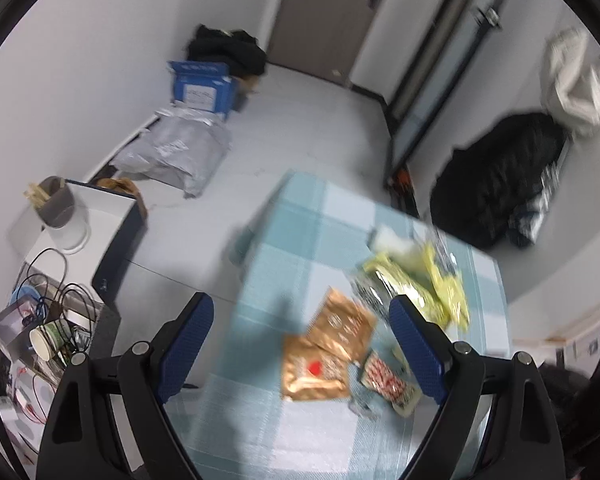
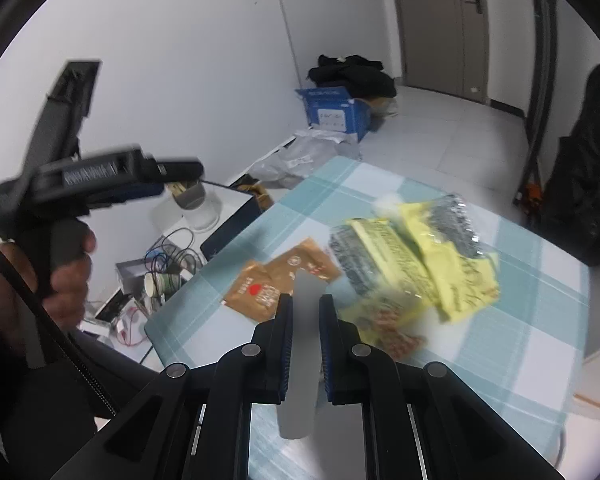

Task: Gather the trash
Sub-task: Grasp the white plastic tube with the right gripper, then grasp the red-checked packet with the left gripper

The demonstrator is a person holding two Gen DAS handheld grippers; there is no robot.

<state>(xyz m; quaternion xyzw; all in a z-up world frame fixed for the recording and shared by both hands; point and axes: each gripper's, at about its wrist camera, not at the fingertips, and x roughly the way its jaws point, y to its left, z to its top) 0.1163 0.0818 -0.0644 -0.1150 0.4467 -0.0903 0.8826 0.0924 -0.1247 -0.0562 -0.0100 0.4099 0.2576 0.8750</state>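
The right gripper (image 2: pixel 305 308) is clamped on a blurred grey strip (image 2: pixel 302 360) that stands between its blue pads, over the checked table (image 2: pixel 520 320). The left gripper (image 1: pixel 300 340) hangs with its jaws spread wide and nothing between them. The trash lies on the table: two brown sachets (image 1: pixel 326 350) at the centre, yellow wrappers (image 1: pixel 432 284) at two o'clock of them, and a red-patterned packet (image 1: pixel 388 384) at four o'clock.

The table (image 1: pixel 300 240) wears pale blue and white checks; on it lie gold-brown packets (image 1: pixel 328 352), one with a red spot, crumpled yellow wrappers (image 1: pixel 440 284) and a red-and-white patterned sachet (image 1: pixel 388 384); a blue box (image 1: pixel 204 88) stands beyond
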